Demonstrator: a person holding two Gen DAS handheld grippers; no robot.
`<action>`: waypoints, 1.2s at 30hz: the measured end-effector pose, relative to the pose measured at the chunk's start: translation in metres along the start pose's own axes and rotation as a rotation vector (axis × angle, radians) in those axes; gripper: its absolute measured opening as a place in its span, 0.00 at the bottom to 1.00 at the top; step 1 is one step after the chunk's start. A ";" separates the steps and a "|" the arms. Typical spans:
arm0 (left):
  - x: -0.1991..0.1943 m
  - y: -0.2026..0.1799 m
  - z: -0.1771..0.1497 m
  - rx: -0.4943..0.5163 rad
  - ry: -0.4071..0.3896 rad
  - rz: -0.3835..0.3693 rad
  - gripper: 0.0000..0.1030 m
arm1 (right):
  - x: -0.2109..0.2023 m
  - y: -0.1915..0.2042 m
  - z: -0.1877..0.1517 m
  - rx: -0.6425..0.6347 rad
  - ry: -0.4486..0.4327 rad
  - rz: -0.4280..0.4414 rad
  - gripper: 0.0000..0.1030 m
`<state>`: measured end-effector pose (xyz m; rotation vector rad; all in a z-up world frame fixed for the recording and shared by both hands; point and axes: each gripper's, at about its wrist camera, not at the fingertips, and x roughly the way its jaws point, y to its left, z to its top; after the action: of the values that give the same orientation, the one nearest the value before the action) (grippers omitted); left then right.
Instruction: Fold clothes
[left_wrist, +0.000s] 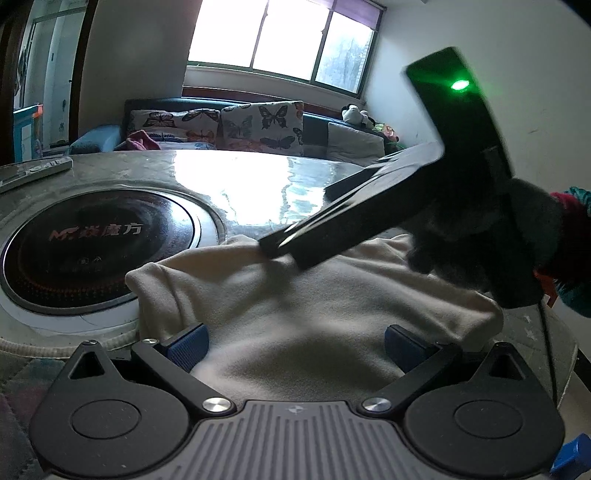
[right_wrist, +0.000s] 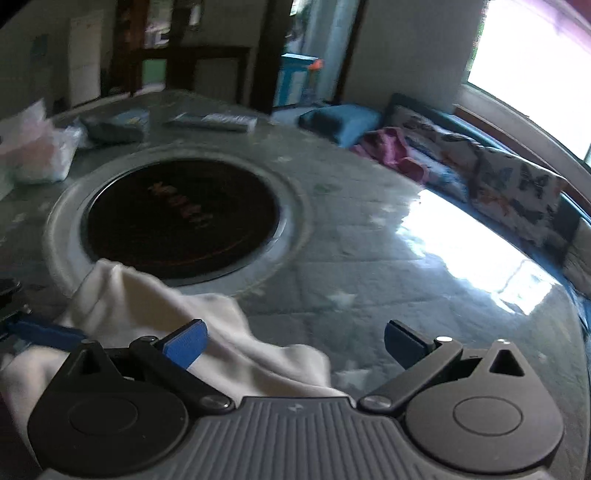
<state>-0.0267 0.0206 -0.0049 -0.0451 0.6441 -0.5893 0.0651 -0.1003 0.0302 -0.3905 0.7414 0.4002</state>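
The cloth (left_wrist: 295, 314) lies bunched under both grippers — left (left_wrist: 295, 347) and right (right_wrist: 295, 343) spread wide, gripping nothing.

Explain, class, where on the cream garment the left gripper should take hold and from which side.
Probably the raised fold at its far left corner, where the cream garment bunches up beside the round cooktop. Come in low from the near side: the left gripper is open, and the flat middle offers nothing to pinch.
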 end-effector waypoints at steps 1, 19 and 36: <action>0.000 0.000 0.000 0.002 0.000 -0.001 1.00 | 0.005 0.005 0.001 -0.016 0.008 -0.003 1.00; -0.002 -0.001 -0.001 0.015 0.007 -0.016 1.00 | 0.035 0.029 0.024 -0.037 0.024 0.064 1.00; -0.038 0.035 0.025 -0.103 -0.107 0.120 1.00 | -0.055 0.020 -0.040 -0.183 -0.142 -0.083 1.00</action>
<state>-0.0189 0.0660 0.0286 -0.1323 0.5686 -0.4344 -0.0034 -0.1136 0.0386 -0.5575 0.5500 0.4148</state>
